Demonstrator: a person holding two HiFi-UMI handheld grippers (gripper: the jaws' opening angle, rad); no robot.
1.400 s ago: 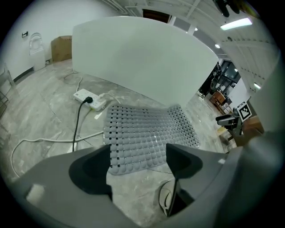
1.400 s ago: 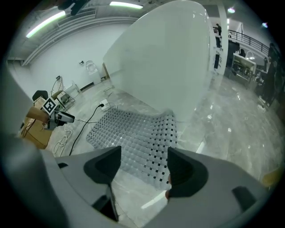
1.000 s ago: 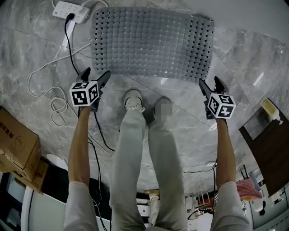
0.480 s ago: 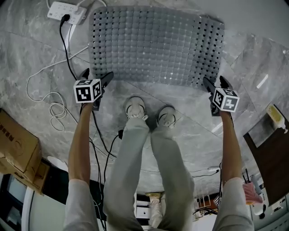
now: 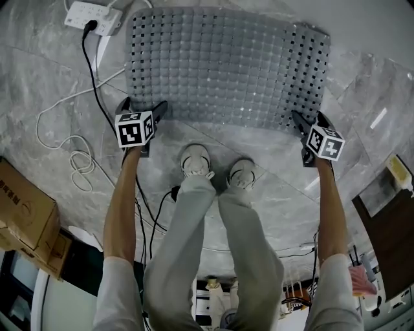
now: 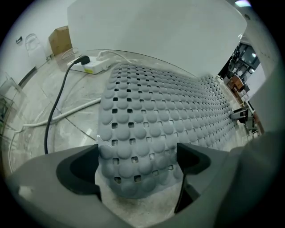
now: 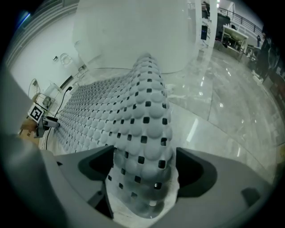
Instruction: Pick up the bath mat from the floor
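The grey bath mat (image 5: 223, 61), bubbled and full of square holes, lies flat on the marble floor. My left gripper (image 5: 141, 105) points down at its near left corner and my right gripper (image 5: 309, 117) at its near right corner. In the left gripper view the rounded mat corner (image 6: 133, 178) sits between the wide jaws of the left gripper (image 6: 138, 171), with gaps on both sides. The right gripper view shows the same: the mat corner (image 7: 142, 191) lies between the spread jaws of the right gripper (image 7: 144, 178), untouched by them. Both pairs of jaws have just been opening.
A white power strip (image 5: 90, 16) with black and white cables (image 5: 77, 155) lies left of the mat. The person's shoes (image 5: 194, 158) stand just before the mat's near edge. A cardboard box (image 5: 22, 207) sits at the left, a dark cabinet (image 5: 388, 213) at the right.
Both grippers have sunk and moved forward to the mat's near corners, with their jaws spread wider. The person's feet now stand side by side close to the mat.
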